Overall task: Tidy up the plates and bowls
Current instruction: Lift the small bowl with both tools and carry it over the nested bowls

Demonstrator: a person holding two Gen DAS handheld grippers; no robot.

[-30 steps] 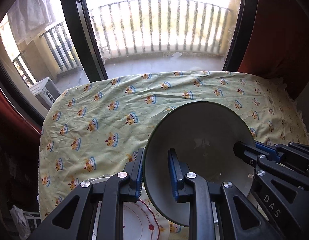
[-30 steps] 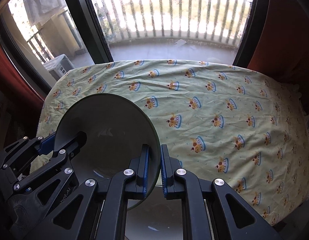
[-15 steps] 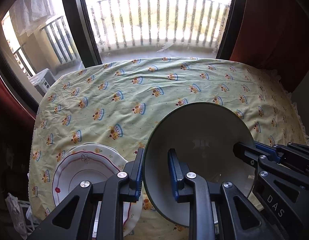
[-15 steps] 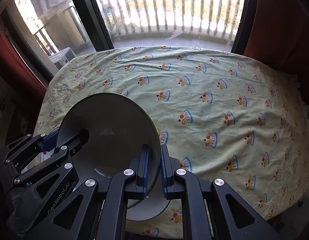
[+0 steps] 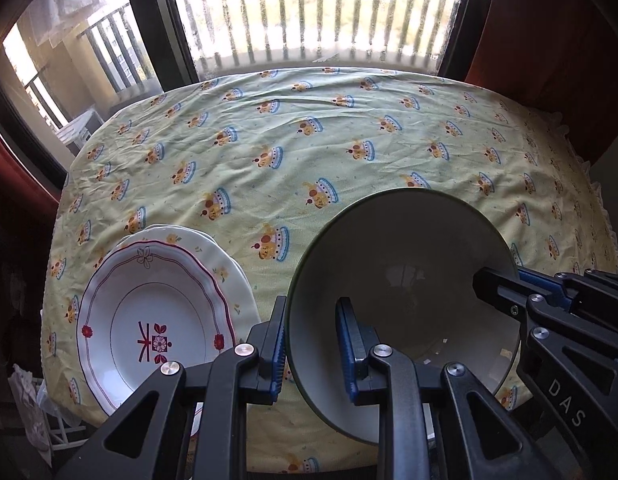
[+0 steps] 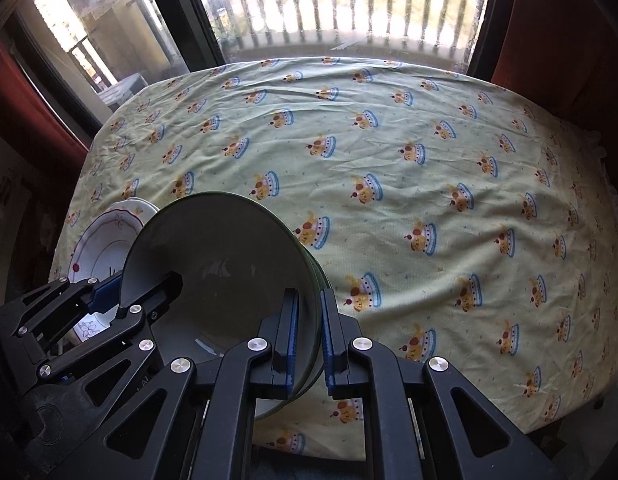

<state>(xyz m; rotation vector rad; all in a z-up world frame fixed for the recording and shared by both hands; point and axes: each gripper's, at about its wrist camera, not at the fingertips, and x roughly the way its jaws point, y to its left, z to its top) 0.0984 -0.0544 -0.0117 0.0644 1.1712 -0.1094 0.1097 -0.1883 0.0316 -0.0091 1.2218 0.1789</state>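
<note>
A grey-green bowl (image 5: 405, 280) is held above the table's near edge by both grippers. My left gripper (image 5: 311, 344) is shut on its left rim, one finger inside and one outside. My right gripper (image 6: 309, 340) is shut on its right rim (image 6: 309, 280); it also shows at the right of the left wrist view (image 5: 509, 284). A stack of white plates, the top one with a red scalloped border and flower motif (image 5: 157, 320), lies on the table to the left of the bowl. It also shows in the right wrist view (image 6: 105, 240).
The table is covered by a pale yellow-green cloth with a crown pattern (image 6: 409, 184). Beyond its far edge stand a window and balcony railing (image 5: 309, 12). Dark red curtains hang at both sides. The near table edge is just under the bowl.
Both grippers have lifted and drawn back with the bowl. More of the table shows now, and the plate stack has come fully into view at the left.
</note>
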